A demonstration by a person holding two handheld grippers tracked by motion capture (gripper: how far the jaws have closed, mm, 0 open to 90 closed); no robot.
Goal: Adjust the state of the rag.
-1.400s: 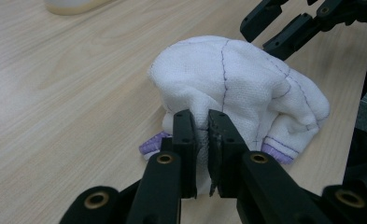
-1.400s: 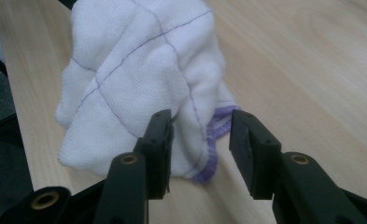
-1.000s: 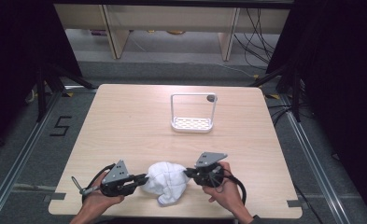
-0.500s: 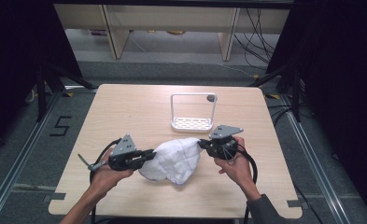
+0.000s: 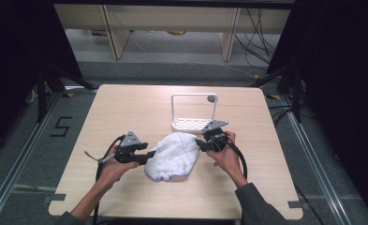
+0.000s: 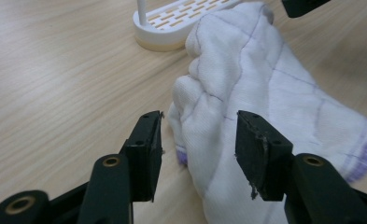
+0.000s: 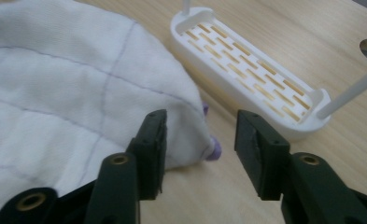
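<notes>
Cloth [image 5: 172, 153], white, quilted with purple-stitched edging, lies crumpled between the spread left tool [image 6: 197, 140] and spread right tool [image 7: 201, 137]; a slotted white plastic rack [image 5: 191, 123] stands just beyond on the woodgrain tabletop [image 5: 125, 108].

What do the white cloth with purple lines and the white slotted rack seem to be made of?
The white cloth with purple lines looks like soft woven cotton: matte, fine ribbed texture, rumpled folds. The white slotted rack looks like moulded plastic: smooth, slightly glossy, with rounded edges and even slots. Its thin uprights could be plastic or coated metal.
</notes>
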